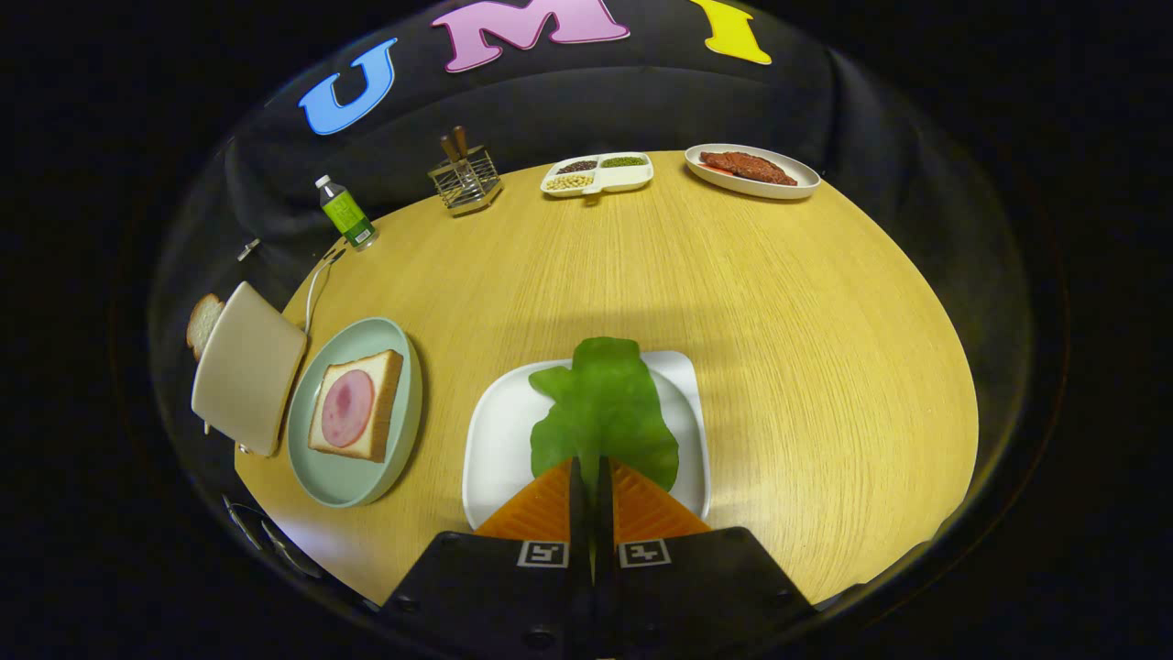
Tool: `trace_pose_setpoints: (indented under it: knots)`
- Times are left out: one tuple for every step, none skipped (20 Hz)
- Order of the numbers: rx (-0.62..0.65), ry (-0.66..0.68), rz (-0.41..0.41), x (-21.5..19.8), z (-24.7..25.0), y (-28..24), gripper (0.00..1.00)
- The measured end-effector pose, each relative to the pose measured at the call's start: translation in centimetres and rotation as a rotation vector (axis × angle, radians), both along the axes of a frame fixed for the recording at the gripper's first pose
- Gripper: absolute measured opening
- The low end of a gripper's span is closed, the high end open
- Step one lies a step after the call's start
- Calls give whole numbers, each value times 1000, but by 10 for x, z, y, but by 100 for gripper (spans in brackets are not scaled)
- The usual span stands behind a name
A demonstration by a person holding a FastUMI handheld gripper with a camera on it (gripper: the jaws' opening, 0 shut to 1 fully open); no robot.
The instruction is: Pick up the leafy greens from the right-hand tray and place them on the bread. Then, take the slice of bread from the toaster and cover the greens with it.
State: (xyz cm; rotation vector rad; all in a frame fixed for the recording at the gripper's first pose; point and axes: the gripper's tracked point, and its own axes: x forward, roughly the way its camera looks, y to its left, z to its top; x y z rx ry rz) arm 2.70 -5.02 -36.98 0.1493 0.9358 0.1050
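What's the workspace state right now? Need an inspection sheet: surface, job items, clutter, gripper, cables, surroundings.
Surface: round wooden table, no spills seen.
Job's things: leafy greens over the white tray; bread with ham on the green plate beside it; toaster by the plate, bread slice sticking out.
Clutter: green bottle, wire utensil holder, divided dish of beans, plate of meat, all at the far edge.
Gripper: gripper fingers closed together on the near end of the greens.
Cables: white cord behind the toaster.
Surroundings: black cloth wall.
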Motion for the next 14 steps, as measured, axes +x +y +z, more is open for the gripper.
trace_pose_setpoints:
  knots:
    - [10, 0, 5, 0, 6, 3, 5]
    - [17, -9, 8, 1, 14, 5, 5]
    - [15, -9, 8, 2, 22, 5, 5]
    - [18, -16, 14, 1, 29, 8, 5]
    - [20, -23, 18, 3, 38, 10, 5]
    - [22, -35, 24, 3, 48, 12, 5]
    - [18, -49, 28, 5, 57, 14, 5]
    - [11, -63, 33, 6, 65, 15, 5]
    - [5, -73, 41, 7, 73, 19, 5]
    - [0, -83, 47, 7, 81, 23, 5]
    - [-4, -93, 55, 7, 88, 28, 5]
    - [-7, -103, 65, 6, 96, 35, 5]
    - [-10, -114, 75, 5, 103, 42, 5]
    - [-12, -122, 86, 3, 109, 51, 5]
